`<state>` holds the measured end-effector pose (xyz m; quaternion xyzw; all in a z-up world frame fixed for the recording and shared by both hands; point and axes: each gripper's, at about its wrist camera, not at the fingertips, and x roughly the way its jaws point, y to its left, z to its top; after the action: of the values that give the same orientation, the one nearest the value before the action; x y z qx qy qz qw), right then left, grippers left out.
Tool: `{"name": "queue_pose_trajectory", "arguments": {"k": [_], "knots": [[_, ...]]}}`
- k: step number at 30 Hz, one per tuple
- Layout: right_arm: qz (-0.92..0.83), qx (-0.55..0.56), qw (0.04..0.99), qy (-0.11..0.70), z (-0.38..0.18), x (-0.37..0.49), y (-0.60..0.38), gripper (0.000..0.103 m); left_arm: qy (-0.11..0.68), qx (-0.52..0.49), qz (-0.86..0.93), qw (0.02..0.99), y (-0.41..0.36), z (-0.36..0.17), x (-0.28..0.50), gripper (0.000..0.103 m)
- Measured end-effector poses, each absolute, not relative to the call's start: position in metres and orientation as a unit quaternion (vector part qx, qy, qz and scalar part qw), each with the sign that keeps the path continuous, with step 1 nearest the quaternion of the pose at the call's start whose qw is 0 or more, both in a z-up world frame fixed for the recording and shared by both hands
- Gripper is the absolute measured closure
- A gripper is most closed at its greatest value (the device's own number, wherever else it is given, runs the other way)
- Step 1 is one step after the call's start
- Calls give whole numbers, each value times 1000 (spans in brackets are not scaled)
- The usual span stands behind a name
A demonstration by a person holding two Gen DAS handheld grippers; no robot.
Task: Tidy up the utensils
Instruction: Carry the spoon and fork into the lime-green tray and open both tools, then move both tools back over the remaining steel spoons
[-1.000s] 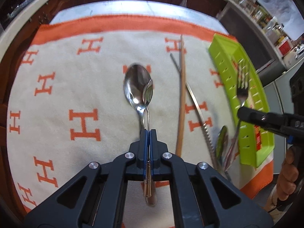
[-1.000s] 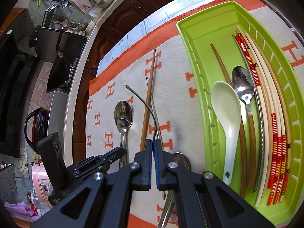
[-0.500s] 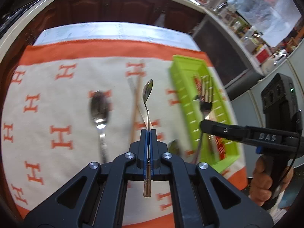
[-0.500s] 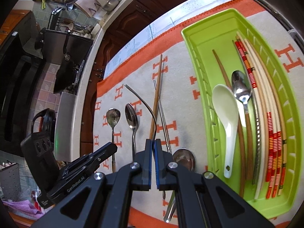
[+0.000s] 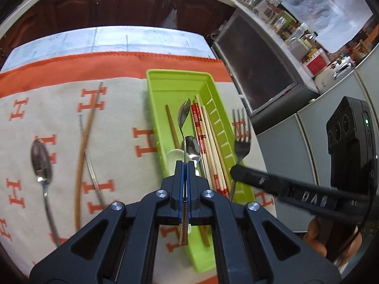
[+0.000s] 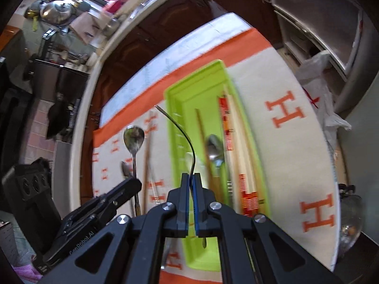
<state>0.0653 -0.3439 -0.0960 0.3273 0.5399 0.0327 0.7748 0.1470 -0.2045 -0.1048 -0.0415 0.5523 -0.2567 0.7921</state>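
The left gripper [image 5: 186, 169] is clamping a metal spoon [image 5: 184, 118] by its handle – jaws closed tight, bowl pointing far over the green tray [image 5: 163, 127]. The right gripper [image 6: 191, 180] is pinching a fork [image 5: 241, 139], jaws nearly shut, beside the tray's right wall.

Matte black left gripper [image 5: 186, 165] with blue-lined fingers and silver screws; black right gripper [image 5: 236, 172] marked "DAS", bare-skinned hand [image 5: 317, 239] beneath.

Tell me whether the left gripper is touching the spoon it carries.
Touching. The left wrist view shows the left gripper shut on the spoon handle, no gap between pads and handle.
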Motion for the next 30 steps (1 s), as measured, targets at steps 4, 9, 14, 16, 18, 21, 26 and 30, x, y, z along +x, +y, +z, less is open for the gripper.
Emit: {"name": "queue_pose_trajectory", "arguments": {"k": [4, 9, 14, 16, 18, 21, 26, 30], "knots": [[22, 330, 760, 560, -117, 71, -349, 101, 556, -33, -247, 793, -221, -120, 159, 103], [27, 330, 747, 577, -136, 81, -346, 101, 551, -40, -236, 799, -226, -131, 173, 103], [38, 334, 742, 580, -143, 90, -341, 96, 555, -41, -233, 797, -225, -137, 184, 103], [43, 341, 741, 576, -143, 89, -342, 89, 560, -45, -230, 795, -222, -137, 186, 103], [41, 342, 743, 574, -142, 88, -343, 84, 562, -53, -231, 792, -216, -133, 184, 103], [43, 347, 744, 569, -140, 84, -343, 83, 556, -50, -231, 797, -208, -123, 179, 103], [48, 336, 751, 566, -132, 74, -335, 83, 561, -35, -223, 797, -182, -111, 166, 102], [58, 325, 757, 564, -123, 69, -323, 83, 567, -18, -206, 797, -153, -107, 154, 102]]}}
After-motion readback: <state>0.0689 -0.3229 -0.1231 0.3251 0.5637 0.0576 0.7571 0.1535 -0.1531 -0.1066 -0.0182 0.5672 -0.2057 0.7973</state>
